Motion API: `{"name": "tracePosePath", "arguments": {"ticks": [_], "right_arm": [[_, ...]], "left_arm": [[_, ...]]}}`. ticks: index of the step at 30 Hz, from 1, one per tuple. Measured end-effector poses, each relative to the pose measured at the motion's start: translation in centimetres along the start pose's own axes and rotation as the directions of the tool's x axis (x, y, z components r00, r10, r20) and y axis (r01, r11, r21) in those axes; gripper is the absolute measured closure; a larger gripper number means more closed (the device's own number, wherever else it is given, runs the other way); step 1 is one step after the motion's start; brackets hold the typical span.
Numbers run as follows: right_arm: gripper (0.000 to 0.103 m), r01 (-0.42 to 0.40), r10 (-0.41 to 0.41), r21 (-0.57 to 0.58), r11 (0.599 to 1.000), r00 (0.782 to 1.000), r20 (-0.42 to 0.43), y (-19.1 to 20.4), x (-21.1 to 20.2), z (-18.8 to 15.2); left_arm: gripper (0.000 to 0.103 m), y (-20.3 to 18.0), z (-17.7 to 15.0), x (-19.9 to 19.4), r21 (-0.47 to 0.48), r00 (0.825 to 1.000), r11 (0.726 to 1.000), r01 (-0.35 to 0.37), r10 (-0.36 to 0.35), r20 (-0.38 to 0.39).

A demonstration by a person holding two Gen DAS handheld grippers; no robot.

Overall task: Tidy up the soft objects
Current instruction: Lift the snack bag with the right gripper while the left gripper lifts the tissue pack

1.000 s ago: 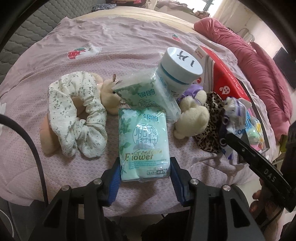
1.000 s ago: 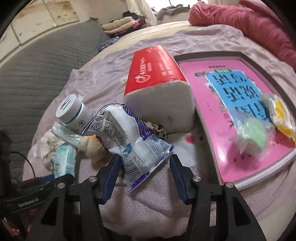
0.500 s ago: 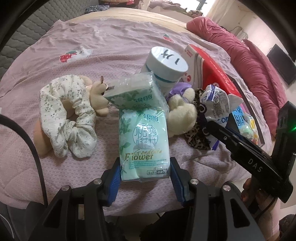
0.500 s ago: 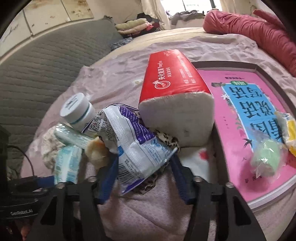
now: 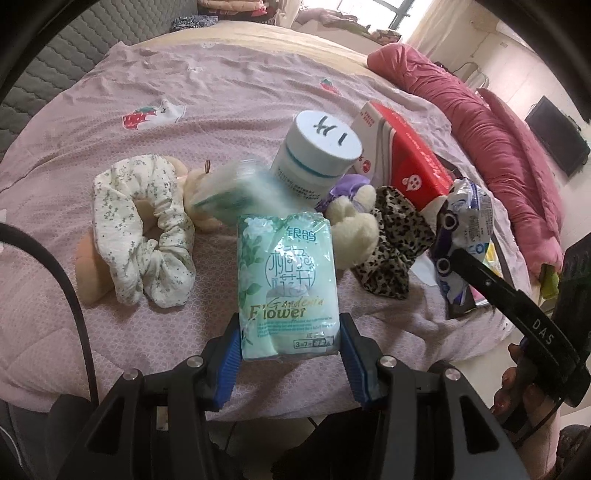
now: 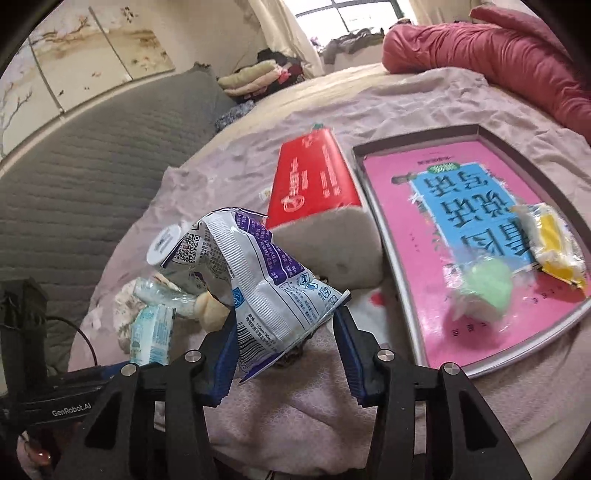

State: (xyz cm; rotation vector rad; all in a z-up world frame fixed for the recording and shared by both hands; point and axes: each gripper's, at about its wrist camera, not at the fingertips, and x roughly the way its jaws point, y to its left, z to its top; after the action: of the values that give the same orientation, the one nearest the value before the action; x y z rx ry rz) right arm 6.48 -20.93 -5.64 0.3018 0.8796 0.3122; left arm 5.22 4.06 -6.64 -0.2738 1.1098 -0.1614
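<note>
Covering most of the room, the bed (image 5: pixel 229 96) carries a grey tray (image 6: pixel 402 295) lined with a pink book, and just left of that tray a red tissue pack (image 6: pixel 314 184). Nearer its edge lie a floral scrunchie (image 5: pixel 147 229) and a cream plush toy (image 5: pixel 354 229). The left hand-held gripper (image 5: pixel 290 343) clamps a green tissue packet (image 5: pixel 288 277), while the right hand-held gripper (image 6: pixel 284 336) is closing on a crumpled purple-and-white snack bag (image 6: pixel 255 273) raised above the pile.

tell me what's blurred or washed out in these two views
Left wrist view: the second tissue pack behind the held green tissue pack is motion-smeared. Right wrist view: the window is blown out, the green ball is soft; both views bend at the edges.
</note>
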Motion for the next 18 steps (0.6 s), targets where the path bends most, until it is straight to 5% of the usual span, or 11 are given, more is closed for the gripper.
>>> {"name": "tracePosePath", "arguments": {"ticks": [18], "right_arm": [[0.053,0.023,-0.019,-0.026,0.999,0.989,0.147,0.5,-4.2,1.0]], "left_arm": [[0.053,-1.8,-0.1,-3.8,0.057,0.991,0.998,0.002,-0.009,0.133]]}}
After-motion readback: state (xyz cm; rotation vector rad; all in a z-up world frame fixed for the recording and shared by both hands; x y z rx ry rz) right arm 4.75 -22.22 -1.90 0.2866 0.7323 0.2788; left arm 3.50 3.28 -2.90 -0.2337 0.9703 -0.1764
